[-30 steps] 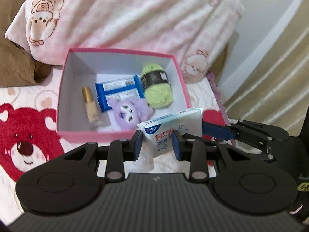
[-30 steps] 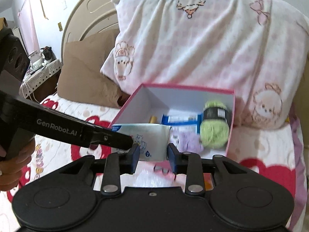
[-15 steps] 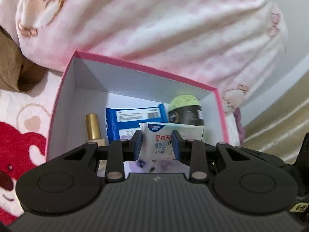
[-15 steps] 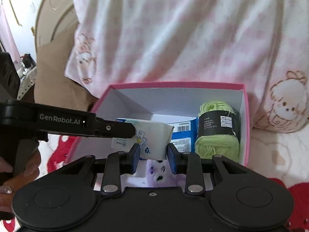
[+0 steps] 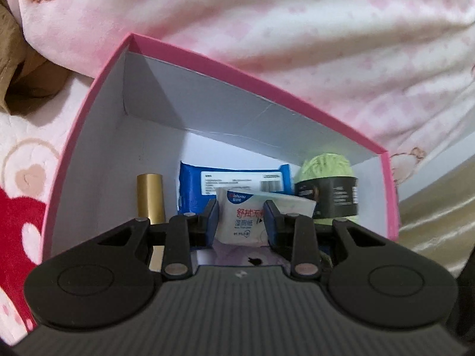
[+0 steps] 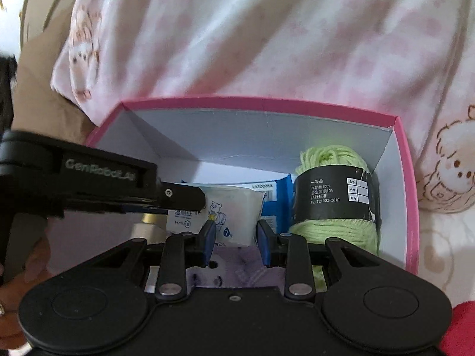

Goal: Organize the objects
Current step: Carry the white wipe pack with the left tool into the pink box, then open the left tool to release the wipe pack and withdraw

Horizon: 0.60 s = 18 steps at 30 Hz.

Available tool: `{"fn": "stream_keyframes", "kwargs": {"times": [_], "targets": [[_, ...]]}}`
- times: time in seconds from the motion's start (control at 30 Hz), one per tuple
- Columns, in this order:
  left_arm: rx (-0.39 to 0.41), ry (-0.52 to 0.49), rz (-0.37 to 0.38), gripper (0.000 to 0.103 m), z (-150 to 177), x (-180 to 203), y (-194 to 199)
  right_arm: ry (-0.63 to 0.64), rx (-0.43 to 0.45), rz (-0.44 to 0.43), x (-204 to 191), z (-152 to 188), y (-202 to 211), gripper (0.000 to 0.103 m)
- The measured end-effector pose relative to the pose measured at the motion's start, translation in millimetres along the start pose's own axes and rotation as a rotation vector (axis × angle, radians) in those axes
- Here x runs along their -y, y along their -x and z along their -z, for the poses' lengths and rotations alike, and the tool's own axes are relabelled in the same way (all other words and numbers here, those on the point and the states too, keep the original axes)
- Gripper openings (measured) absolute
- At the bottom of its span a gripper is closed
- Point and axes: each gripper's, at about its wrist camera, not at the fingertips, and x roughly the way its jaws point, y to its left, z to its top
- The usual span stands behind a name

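Both grippers hold one white wet-wipe packet point(image 5: 242, 222) inside the pink box point(image 5: 112, 68). My left gripper point(image 5: 241, 218) is shut on one end. My right gripper point(image 6: 233, 233) is shut on the other end of the packet point(image 6: 234, 207). The packet hangs just above a purple plush toy point(image 6: 237, 267). In the box lie a blue wipes pack point(image 5: 231, 181), a green yarn ball point(image 6: 335, 195) with a black label, and a gold-capped bottle point(image 5: 150, 195). The left gripper's finger crosses the right wrist view point(image 6: 181, 195).
A pink checked pillow point(image 5: 297, 35) leans behind the box. A brown pillow point(image 6: 38, 89) lies at the left. The box point(image 6: 411, 201) sits on a bed cover with a red bear print point(image 5: 17, 225). A hand point(image 6: 17, 281) holds the left gripper.
Both grippers carried the packet forward from in front of the box, over its near wall and down inside. The box now fills both views.
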Motion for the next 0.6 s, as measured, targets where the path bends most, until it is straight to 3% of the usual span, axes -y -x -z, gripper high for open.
{"fn": "stream_keyframes", "kwargs": {"times": [0.2, 0.3, 0.4, 0.47, 0.6], "targets": [[0.008, -0.026, -0.025, 0.030, 2, 5, -8, 0.023, 0.002, 0.073, -8, 6, -8, 0.035], [0.025, -0.020, -0.023, 0.043, 1, 5, -2, 0.017, 0.010, 0.101, -5, 9, -1, 0.036], [-0.023, -0.101, -0.024, 0.043, 4, 10, 11, 0.049, 0.025, 0.013, -8, 16, 20, 0.037], [-0.012, -0.171, -0.036, 0.043, 13, 19, 27, 0.043, 0.042, -0.049, -11, 23, 37, 0.038], [-0.022, -0.254, -0.067, 0.044, 27, 34, 57, 0.053, 0.013, -0.054, -16, 32, 66, 0.039]]}}
